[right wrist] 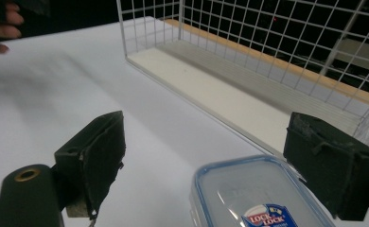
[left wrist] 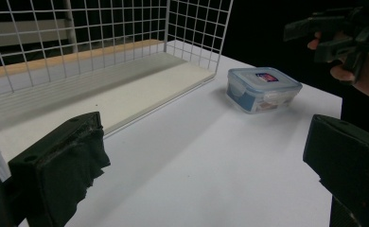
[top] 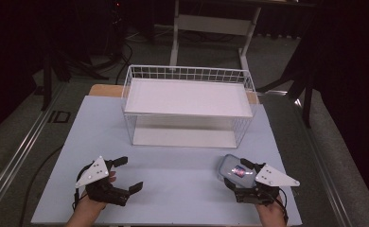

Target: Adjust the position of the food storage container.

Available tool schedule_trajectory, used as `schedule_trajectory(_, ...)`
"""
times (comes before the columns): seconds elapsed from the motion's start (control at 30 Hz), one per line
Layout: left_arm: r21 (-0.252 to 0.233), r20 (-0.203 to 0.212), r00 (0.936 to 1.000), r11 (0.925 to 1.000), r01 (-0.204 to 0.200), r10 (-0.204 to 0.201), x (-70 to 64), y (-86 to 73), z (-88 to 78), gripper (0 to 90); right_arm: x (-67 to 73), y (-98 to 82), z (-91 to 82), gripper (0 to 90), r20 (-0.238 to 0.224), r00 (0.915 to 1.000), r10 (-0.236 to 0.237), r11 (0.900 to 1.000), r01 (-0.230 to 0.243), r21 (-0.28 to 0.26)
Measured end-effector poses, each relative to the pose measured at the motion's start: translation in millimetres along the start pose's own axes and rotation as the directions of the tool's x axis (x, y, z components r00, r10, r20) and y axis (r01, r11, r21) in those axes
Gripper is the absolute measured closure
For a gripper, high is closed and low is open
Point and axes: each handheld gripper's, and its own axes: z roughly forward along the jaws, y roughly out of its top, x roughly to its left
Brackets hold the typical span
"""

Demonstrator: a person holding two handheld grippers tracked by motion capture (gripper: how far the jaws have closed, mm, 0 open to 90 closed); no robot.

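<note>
Container [top: 233,170], a small clear lidded box with a blue-rimmed lid, lies flat on the white table [top: 173,184] near its front right part, label up. In the high view its long axis runs from the front right toward the rear left, slanted toward the wire rack [top: 188,106]. The right gripper [top: 243,176] hangs just over the box's near end; in the right gripper view its jaws stand wide apart, one on each side of the box's near end and above the lid, not pressing on it. The left gripper [top: 127,174] sits near the front left part of the table, well apart from the box, jaws spread wide with nothing between them.

The rack stands at the rear middle of the table, its open front facing the person, a white shelf across its top and a white floor below. Bare table stretches between the two grippers and between the box and the rack's front edge. The table's right edge lies near the box.
</note>
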Motion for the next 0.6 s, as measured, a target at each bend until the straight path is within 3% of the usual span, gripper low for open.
schedule_trajectory(0.17, -0.011, 0.000, 1.0000, 0.9999, 0.004, -0.004, 0.9, 1.5, 2.5, 0.8, 6.1, 12.0, -9.2, 12.4, 0.000, 1.0000, -0.002, 0.998, 0.002, -0.056)
schedule_trajectory(0.23, -0.009, 0.006, 1.0000, 1.0000, 0.002, -0.001, 1.5, 1.5, 4.4, 0.8, 6.5, 18.0, -14.2, 12.2, -0.026, 0.9995, 0.020, 0.996, -0.022, -0.089)
schedule_trajectory(0.33, -0.003, 0.012, 0.9999, 1.0000, -0.002, 0.002, 1.3, 1.5, 7.1, 0.8, 5.3, 23.3, -18.4, 12.2, -0.019, 0.9991, 0.038, 0.992, -0.040, -0.120)
schedule_trajectory(0.37, -0.003, 0.011, 0.9999, 1.0000, -0.003, 0.003, 1.1, 1.6, 7.3, 0.8, 2.9, 28.1, -20.2, 12.1, 0.009, 0.9983, 0.057, 0.992, -0.056, -0.117)
schedule_trajectory(0.5, -0.001, 0.016, 0.9999, 1.0000, -0.005, 0.005, 0.5, 1.6, 7.6, 0.8, -6.9, 28.3, -23.7, 13.4, 0.012, 0.9961, 0.087, 0.990, -0.085, -0.113)
schedule_trajectory(0.6, -0.003, 0.015, 0.9998, 0.9999, -0.011, 0.011, -0.5, 1.8, 7.5, 0.8, -17.7, 23.3, -21.5, 19.9, 0.067, 0.9941, 0.086, 0.996, -0.084, -0.022)
